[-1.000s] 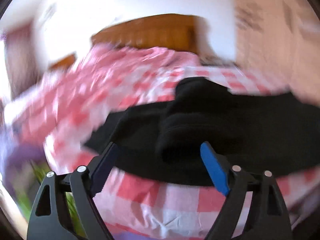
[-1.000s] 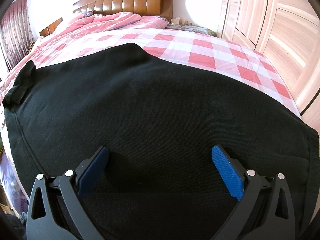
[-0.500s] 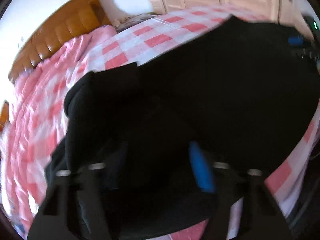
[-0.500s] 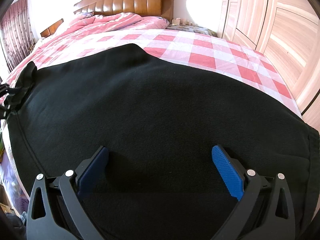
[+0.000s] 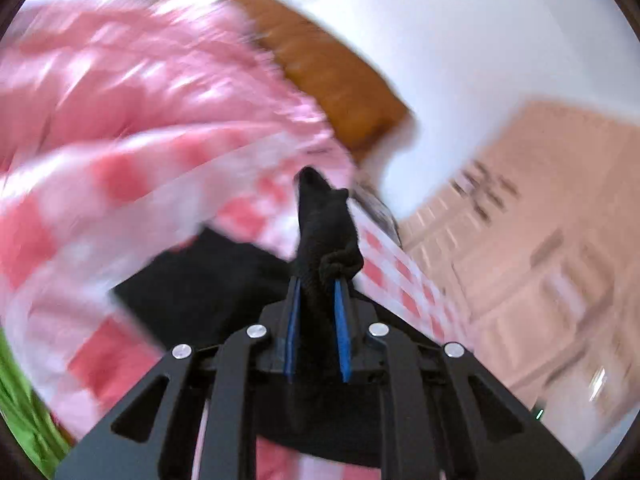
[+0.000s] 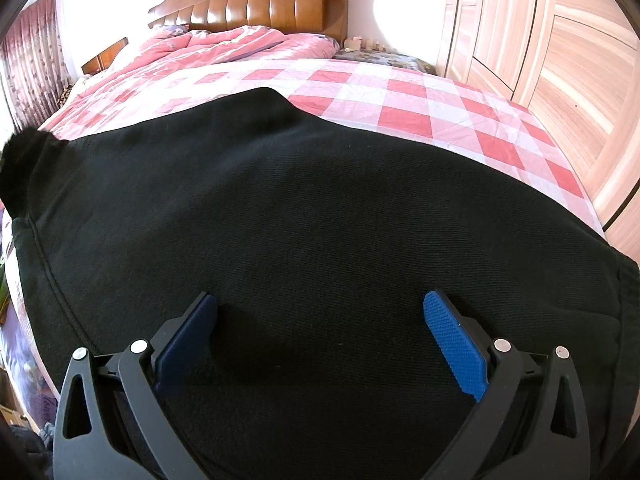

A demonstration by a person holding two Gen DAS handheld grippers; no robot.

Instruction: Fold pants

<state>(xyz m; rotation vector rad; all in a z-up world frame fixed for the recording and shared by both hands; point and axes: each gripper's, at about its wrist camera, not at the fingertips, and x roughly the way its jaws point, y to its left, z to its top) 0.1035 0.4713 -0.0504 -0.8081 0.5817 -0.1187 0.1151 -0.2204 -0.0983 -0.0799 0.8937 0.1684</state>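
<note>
Black pants lie spread across the near part of a pink-and-white checked bed. My right gripper is open and hovers low over the middle of the fabric, holding nothing. My left gripper is shut on a bunched end of the pants and holds it lifted; more black fabric lies on the bed below it. In the right wrist view that lifted end shows as a black lump at the far left edge. The left wrist view is motion-blurred.
A brown padded headboard and a rumpled pink quilt are at the far end of the bed. Wooden wardrobe doors line the right side. A curtain hangs at the left.
My left gripper went from open beside the pants to shut on a bunched end of them and lifted it, swinging fast. My right gripper stayed still and open.
</note>
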